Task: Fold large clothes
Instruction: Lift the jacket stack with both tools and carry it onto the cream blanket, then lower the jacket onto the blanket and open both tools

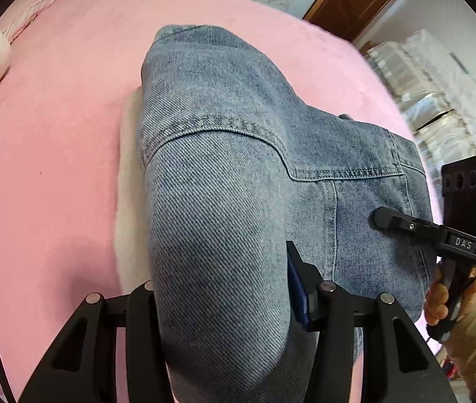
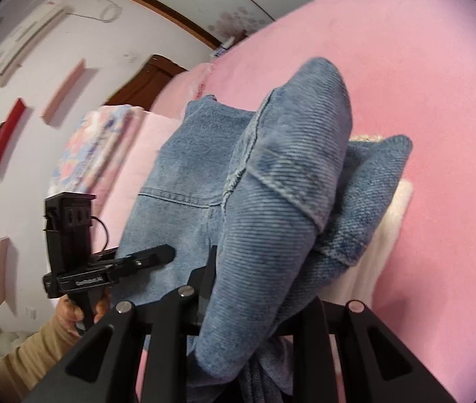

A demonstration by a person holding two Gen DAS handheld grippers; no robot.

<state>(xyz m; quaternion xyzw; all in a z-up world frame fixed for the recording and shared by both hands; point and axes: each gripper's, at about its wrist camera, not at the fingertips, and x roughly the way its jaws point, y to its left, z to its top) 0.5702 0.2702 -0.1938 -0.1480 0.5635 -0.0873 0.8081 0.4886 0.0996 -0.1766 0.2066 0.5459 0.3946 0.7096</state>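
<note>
Both tools clamp the denim jacket (image 1: 238, 174). Left tool (image 1: 224, 288) has a thick bunch of it between its fingers, jaws held fairly wide by the bulk. Right tool (image 2: 238, 285) pinches a narrower fold, jaws nearly shut.

Jacket hangs fwd from both tools, long axis running away toward the far side of the pink bed (image 1: 56, 107), far end draped onto it. Tools sit side by side at the near edge, neither clearly closer.

Hidden: fingertips buried in cloth, so exact grip pts unclear. Pale lining (image 1: 128, 174) peeks out beneath. Can't tell which hem is held.
</note>
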